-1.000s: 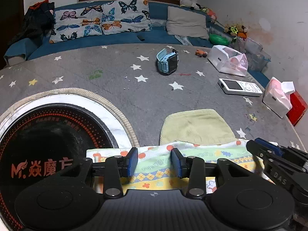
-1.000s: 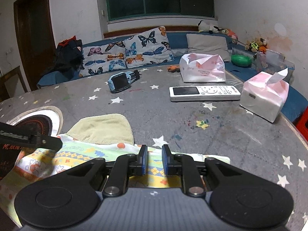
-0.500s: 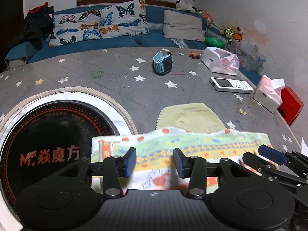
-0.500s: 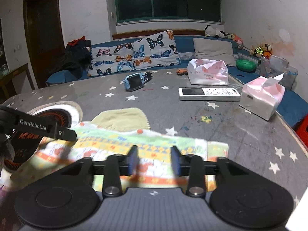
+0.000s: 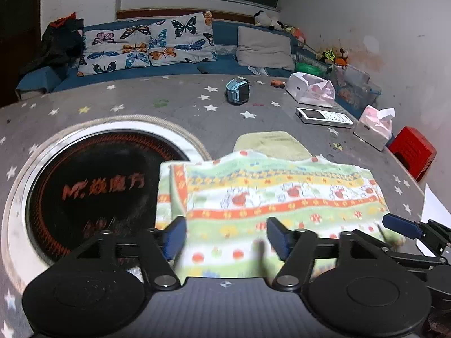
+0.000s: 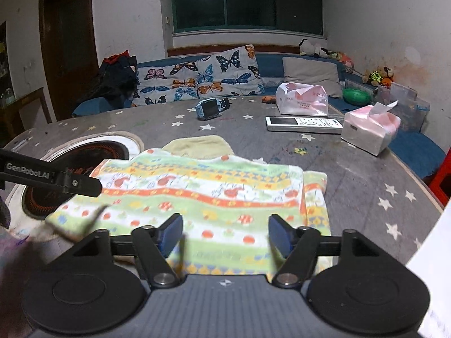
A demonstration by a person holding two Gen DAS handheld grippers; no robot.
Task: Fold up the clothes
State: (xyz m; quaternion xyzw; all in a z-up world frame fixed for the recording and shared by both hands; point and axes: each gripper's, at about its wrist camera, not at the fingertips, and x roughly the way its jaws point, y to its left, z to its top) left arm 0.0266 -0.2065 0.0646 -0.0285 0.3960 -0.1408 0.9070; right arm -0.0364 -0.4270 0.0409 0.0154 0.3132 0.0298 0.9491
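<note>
Patterned garment flat on table, beneath both opening claws, unpinched

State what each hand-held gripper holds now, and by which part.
Nothing. The left hand-held gripper and right hand-held gripper are both opening over the patterned cloth, pads clear of it.

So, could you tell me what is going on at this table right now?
A person with a gripper in each hand is folding a colourful patterned garment on the star-print table. The left gripper and right gripper are both opening, with nothing pinched; the garment lies loosely folded, over a yellow-green cloth.
</note>
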